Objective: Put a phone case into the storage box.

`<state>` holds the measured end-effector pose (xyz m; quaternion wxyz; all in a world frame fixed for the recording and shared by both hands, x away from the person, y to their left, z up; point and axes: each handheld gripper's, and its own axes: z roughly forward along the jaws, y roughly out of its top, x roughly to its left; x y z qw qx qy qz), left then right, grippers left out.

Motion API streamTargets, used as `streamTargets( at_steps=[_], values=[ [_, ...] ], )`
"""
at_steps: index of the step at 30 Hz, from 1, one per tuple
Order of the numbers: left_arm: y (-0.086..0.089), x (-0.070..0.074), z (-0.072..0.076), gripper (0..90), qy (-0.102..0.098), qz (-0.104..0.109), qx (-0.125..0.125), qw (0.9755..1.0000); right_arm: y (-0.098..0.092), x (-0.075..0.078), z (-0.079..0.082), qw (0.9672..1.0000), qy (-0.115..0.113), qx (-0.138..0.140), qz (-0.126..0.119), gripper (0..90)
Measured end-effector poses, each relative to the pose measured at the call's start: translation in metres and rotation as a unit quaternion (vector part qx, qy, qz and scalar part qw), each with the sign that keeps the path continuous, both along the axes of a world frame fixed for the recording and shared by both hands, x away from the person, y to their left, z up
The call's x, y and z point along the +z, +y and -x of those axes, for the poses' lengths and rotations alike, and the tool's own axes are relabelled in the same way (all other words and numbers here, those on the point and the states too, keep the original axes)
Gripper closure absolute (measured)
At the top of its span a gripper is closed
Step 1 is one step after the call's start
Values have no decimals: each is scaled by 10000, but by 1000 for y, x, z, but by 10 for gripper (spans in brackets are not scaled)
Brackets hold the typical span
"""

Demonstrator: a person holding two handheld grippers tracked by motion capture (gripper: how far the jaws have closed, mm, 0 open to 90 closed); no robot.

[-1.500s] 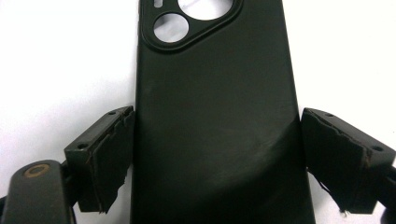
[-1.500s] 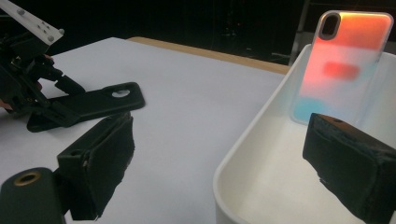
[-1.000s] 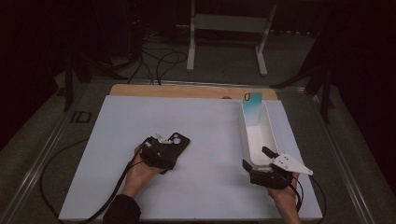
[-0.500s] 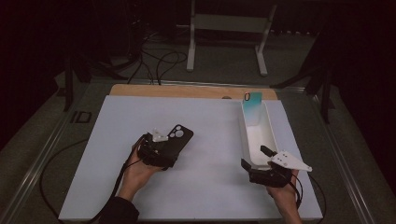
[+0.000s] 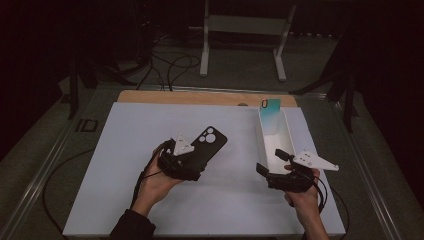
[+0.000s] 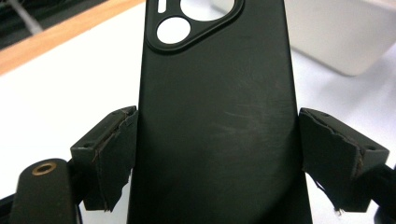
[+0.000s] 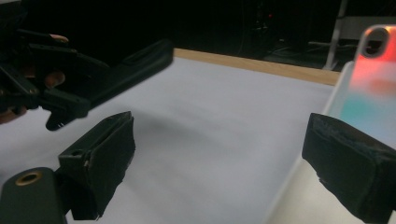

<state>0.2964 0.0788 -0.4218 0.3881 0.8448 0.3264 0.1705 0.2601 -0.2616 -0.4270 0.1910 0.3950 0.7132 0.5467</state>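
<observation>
My left gripper [image 5: 191,159] is shut on the lower part of a black phone case [image 5: 209,144] and holds it off the white mat, camera cut-outs pointing away. In the left gripper view the pads press both long edges of the black case [image 6: 215,116]. My right gripper [image 5: 271,161] stands open with nothing in it, at the near end of a long white box [image 5: 287,134]. A teal and pink phone case [image 5: 270,111] stands upright at the box's far end. The right gripper view shows its own open gripper [image 7: 224,158], the teal case [image 7: 373,79] and the left hand's black case [image 7: 130,70].
A white mat [image 5: 125,150] covers the table, with a wooden strip [image 5: 200,97] along its far edge. Cables trail from both grippers toward the person. A metal stand [image 5: 240,30] and loose cables lie on the dark floor beyond the table.
The left hand has lifted the black case off the mat and carried it a little to the right. The right gripper has risen slightly beside the box.
</observation>
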Motion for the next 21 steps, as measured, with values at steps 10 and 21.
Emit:
streamTargets(
  at_steps=[10,21],
  values=[
    [-21,11,10,158,-227,177,-419,9987,30,25,-14,9989,208,413,-123,124],
    [-35,19,21,157,-459,308,-754,9956,58,31,-22,9951,559,768,-259,293]
  ],
)
